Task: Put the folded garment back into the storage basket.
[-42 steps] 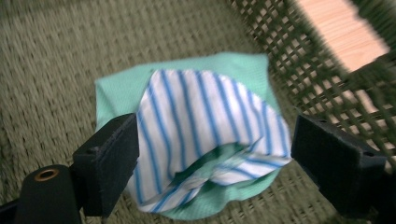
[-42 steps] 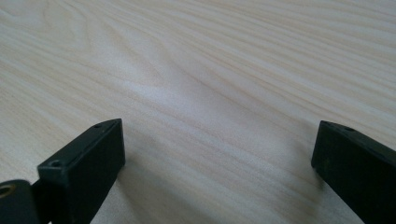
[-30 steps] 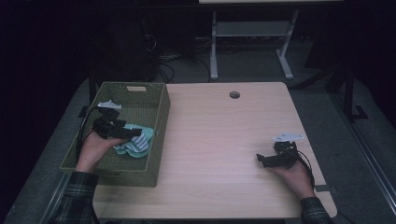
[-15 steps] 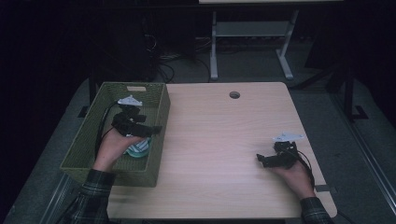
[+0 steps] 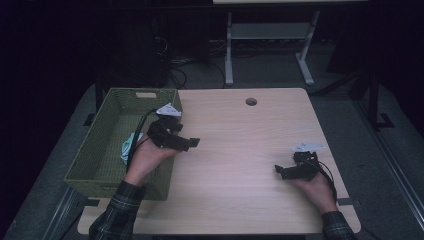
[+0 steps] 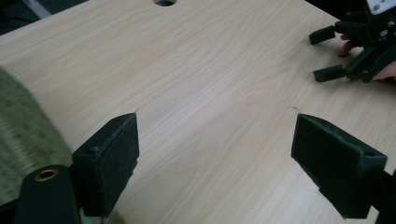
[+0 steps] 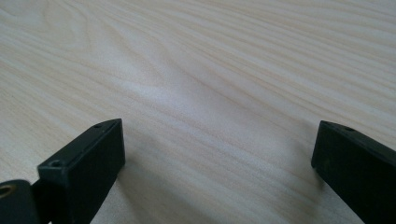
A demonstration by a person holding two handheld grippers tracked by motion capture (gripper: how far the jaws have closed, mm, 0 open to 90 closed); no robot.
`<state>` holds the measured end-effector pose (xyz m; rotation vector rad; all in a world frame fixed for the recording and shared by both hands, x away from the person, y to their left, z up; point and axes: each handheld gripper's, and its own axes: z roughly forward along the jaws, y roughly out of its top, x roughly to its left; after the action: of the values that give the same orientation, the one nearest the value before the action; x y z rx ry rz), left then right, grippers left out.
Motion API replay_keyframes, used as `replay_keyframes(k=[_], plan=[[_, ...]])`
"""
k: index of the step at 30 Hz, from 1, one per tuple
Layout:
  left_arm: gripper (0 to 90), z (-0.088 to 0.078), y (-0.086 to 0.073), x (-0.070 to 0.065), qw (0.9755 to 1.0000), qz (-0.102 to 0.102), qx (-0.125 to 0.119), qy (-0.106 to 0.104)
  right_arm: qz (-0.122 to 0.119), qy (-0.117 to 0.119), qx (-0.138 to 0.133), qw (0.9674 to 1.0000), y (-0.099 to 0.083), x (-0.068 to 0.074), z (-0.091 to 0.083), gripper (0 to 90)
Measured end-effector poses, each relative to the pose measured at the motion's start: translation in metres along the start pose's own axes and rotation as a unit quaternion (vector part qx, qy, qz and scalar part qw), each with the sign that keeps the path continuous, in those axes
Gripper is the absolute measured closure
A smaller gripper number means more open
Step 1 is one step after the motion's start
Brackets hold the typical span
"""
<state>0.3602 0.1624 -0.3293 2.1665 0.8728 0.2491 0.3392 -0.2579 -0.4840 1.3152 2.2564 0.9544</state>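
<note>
High view showed the person's right hand [image 5: 315,187] lying on the worktop [image 5: 240,150] near its right edge, toward the near corner, holding the right tool [image 5: 282,171]. That tool's jaws pointed left across the wood and stood wide apart with nothing between them. Right gripper view confirmed it: two black jaws far apart over bare pale wood, low over the surface; I could not tell whether they touched it.

Farther in and at the left side, the left hand [image 5: 145,157] held the left tool [image 5: 192,143] just past the right wall of a green woven basket [image 5: 102,145], out over the worktop. Left gripper view showed its jaws spread wide and empty, the wood grain below them, the basket's green weave at the lower left, and the right tool [image 6: 359,56] farther off at the upper right, its own jaws apart as well.

Inside the basket, against its right wall near the left wrist, lay a pale blue-green and white cloth [image 5: 129,146], partly hidden by the hand and cable. The basket itself sat at the worktop's left edge, overhanging it.

Farthest off, a round cable hole [image 5: 251,101] sat near the worktop's far edge.
</note>
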Motion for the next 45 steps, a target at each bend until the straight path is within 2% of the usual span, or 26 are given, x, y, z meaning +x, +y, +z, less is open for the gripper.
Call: replay_keyframes(k=[7, 14, 18, 25, 28, 30, 36, 41, 44, 45], plan=[[14.6, 0.019, 0.004, -0.021, 0.9997, 0.020, -0.002, -0.013, 0.000, 0.000, 0.000, 1.0000, 0.000, 0.000, 0.000, 2.2], [14.6, 0.038, 0.000, -0.040, 0.9992, 0.035, -0.003, -0.021, 0.001, 0.000, 0.000, 1.0000, 0.000, 0.000, 0.000, 2.2], [14.5, 0.046, -0.004, -0.046, 0.9989, 0.041, 0.000, -0.022, 0.000, 0.000, 0.000, 1.0000, 0.000, 0.000, 0.000, 2.2], [14.5, 0.061, -0.016, -0.053, 0.9989, 0.042, -0.010, -0.016, 0.003, 0.000, 0.001, 1.0000, 0.000, 0.000, 0.000, 2.2], [14.3, 0.070, -0.023, -0.055, 0.9990, 0.042, -0.005, -0.017, 0.002, 0.000, 0.001, 1.0000, 0.000, 0.000, 0.000, 2.2], [14.2, 0.077, -0.028, -0.057, 0.9985, 0.051, 0.005, -0.016, 0.002, 0.000, 0.001, 1.0000, 0.000, 0.000, 0.000, 2.2], [13.9, 0.097, -0.042, -0.060, 0.9983, 0.053, 0.019, -0.016, 0.002, 0.000, 0.001, 1.0000, 0.000, 0.000, 0.000, 2.2], [13.4, 0.115, -0.056, -0.060, 0.9976, 0.053, 0.042, -0.016, 0.001, 0.000, 0.001, 1.0000, 0.000, 0.000, 0.000, 2.2], [13.4, 0.122, -0.061, -0.059, 0.9966, 0.060, 0.057, -0.008, 0.003, 0.000, 0.001, 1.0000, 0.000, 0.000, 0.000, 2.2], [13.3, 0.124, -0.062, -0.058, 0.9966, 0.055, 0.060, -0.009, 0.002, 0.000, 0.001, 1.0000, 0.000, 0.000, 0.000, 2.2]])
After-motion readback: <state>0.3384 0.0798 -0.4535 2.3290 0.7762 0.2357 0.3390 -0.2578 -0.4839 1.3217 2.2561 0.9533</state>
